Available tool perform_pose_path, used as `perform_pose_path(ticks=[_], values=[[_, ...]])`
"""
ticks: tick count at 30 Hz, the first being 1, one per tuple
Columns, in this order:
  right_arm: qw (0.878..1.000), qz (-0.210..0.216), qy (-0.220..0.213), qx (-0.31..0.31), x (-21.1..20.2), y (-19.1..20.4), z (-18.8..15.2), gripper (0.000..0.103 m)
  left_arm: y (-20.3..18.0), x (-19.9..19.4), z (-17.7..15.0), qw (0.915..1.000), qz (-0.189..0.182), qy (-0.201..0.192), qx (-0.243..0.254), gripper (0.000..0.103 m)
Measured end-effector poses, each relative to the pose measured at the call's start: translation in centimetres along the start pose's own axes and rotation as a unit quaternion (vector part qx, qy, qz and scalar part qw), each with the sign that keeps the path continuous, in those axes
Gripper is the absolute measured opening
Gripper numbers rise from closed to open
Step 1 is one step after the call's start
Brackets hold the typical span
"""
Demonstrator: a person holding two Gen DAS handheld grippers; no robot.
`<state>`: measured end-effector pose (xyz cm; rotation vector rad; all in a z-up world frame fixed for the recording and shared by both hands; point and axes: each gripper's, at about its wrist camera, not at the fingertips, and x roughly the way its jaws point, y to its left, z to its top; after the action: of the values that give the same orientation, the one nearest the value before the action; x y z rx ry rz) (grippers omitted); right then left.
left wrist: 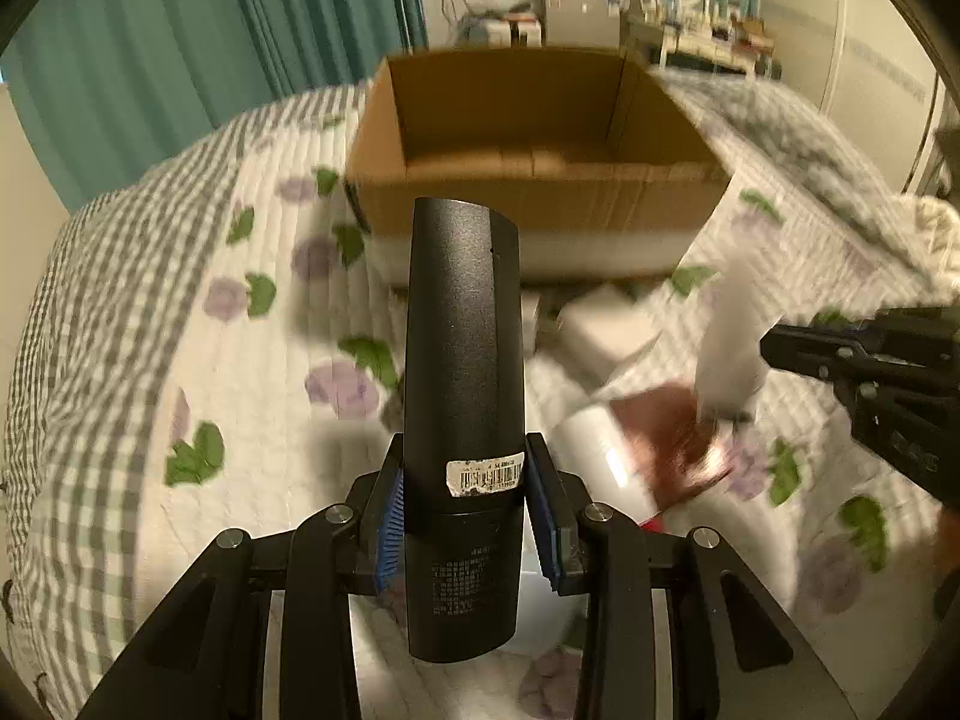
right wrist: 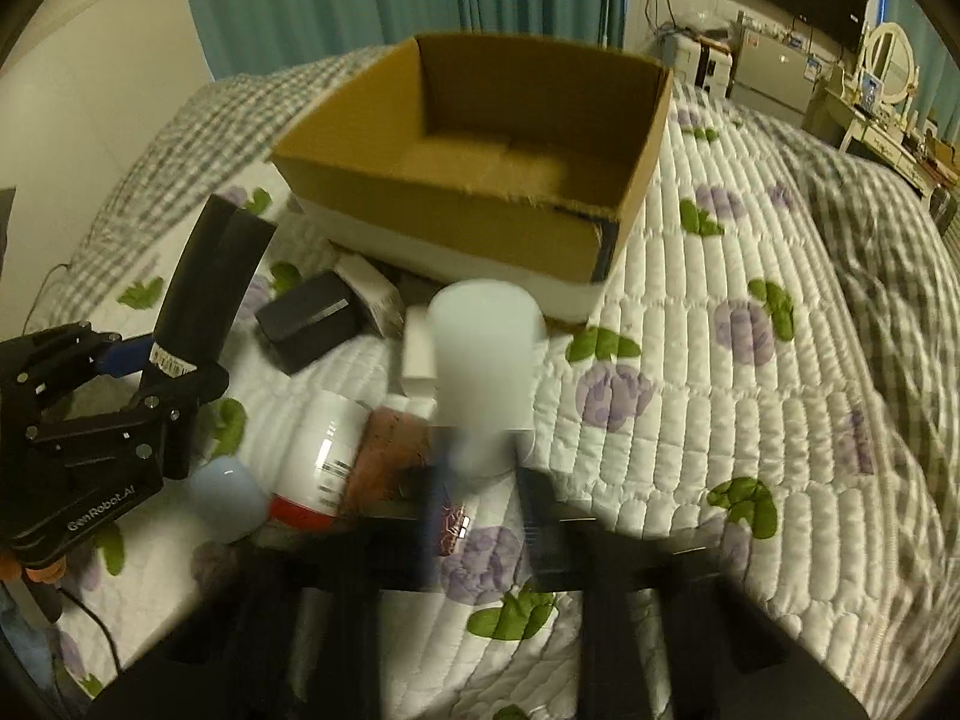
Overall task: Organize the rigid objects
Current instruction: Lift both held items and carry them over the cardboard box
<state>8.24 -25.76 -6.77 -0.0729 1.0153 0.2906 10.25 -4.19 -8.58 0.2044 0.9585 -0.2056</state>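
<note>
Two black fingers with blue pads belong to the left gripper (left wrist: 462,516), low in the middle of the left wrist view. They squeeze a tall black bottle (left wrist: 461,372) from both sides. The bottle stands up between them and has a small white sticker (left wrist: 485,477) with a bar code. It is lifted above the bed quilt (left wrist: 180,330), which is white with purple flowers and green leaves.

Behind the bottle, in the upper middle of the frame, sits an open cardboard box (left wrist: 540,198) on the quilt.

In the right wrist view, the right gripper (right wrist: 480,480) is at the bottom middle and looks blurry. Its fingers grasp a white cup (right wrist: 483,360), which also looks blurry.

To the left of the cup lie more things on the quilt: a white jar with a red bottom (right wrist: 321,456), a small black box (right wrist: 309,321), a small white box (right wrist: 372,288) and a pale blue round thing (right wrist: 225,498). They are close together, in front of the cardboard box.

Green curtains (right wrist: 360,0) hang at the top of the frame.
</note>
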Motion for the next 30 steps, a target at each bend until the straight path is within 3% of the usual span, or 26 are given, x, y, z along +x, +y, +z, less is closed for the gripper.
perform_pose_path(ticks=[7, 8, 10, 11, 16, 30], values=[[1.000, 0.010, 0.010, 0.004, 1.5, 0.6, 0.0, 0.003, -0.2, -1.6, 0.4, 0.9999, -0.003, -0.013, 0.003, 0.036], [1.000, 0.005, 0.012, 0.009, 1.8, 0.3, 0.0, 0.008, -0.2, -1.4, 0.2, 0.9998, 0.007, -0.018, 0.010, 0.036], [1.000, -0.006, 0.020, 0.009, 2.5, -0.3, -0.1, 0.040, -0.1, -0.7, -0.2, 0.9999, 0.008, -0.011, 0.009, 0.036], [1.000, -0.006, 0.023, 0.011, 2.8, -0.5, -0.1, 0.042, 0.0, -0.2, -0.3, 0.9999, 0.007, -0.007, 0.007, 0.036], [0.997, -0.001, 0.068, 0.026, 5.9, -1.5, 0.1, 0.042, 0.3, 1.7, -0.7, 0.9999, 0.003, 0.012, -0.001, 0.036], [0.994, 0.008, 0.106, 0.038, 9.8, -1.7, 1.4, 0.044, -0.1, 1.3, -0.3, 1.0000, -0.005, 0.004, 0.005, 0.036]])
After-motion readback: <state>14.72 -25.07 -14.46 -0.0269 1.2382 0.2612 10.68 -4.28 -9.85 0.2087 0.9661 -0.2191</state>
